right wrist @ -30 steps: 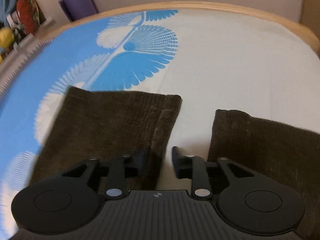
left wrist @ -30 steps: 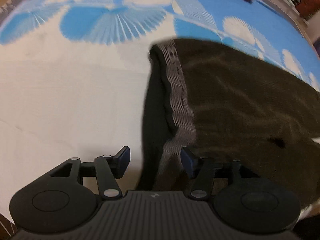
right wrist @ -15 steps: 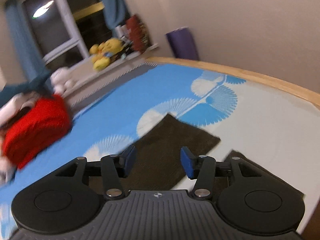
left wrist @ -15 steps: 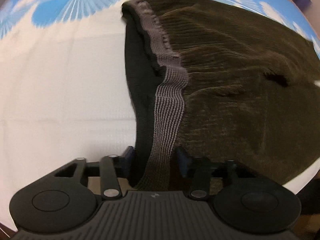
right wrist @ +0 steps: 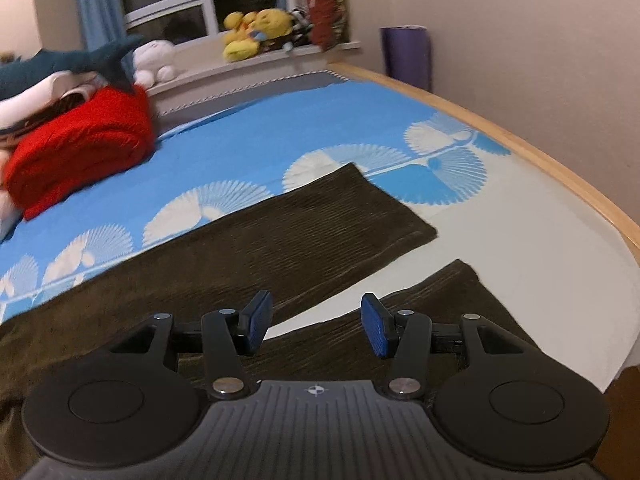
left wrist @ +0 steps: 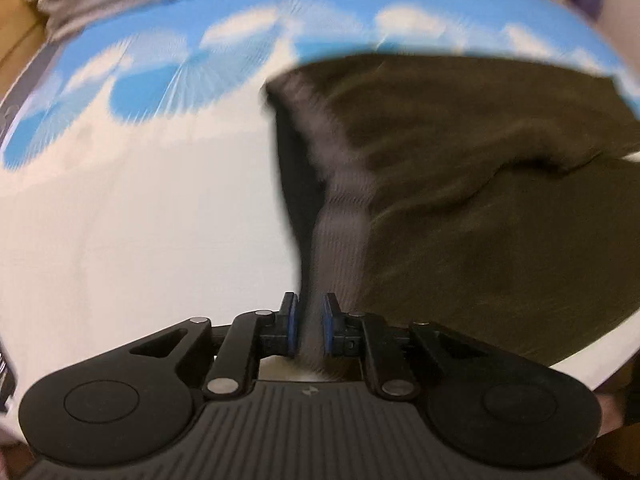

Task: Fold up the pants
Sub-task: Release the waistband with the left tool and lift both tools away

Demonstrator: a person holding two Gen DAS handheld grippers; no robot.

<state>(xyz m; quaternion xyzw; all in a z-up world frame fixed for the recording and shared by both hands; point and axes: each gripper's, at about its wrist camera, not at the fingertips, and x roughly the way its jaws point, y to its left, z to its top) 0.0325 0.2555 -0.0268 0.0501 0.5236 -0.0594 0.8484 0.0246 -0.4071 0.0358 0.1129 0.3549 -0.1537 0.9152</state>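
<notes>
Both tools angled down: left tool (left wrist: 311, 328) closing on pants (left wrist: 480, 200) waistband.

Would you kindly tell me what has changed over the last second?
The left gripper moved onto the grey waistband, its jaws closing on it. The right gripper lifted off the pants, jaws empty. The pants stayed spread on the bed.

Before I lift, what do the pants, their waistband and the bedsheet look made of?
Pants: dark olive-brown, matte, finely ribbed, likely corduroy or a rib knit. Waistband: grey with fine stripes, probably knit elastic; the left gripper jaws are closing on it. Bedsheet: smooth, flat blue and white print, likely woven cotton, though blur leaves that open.
</notes>
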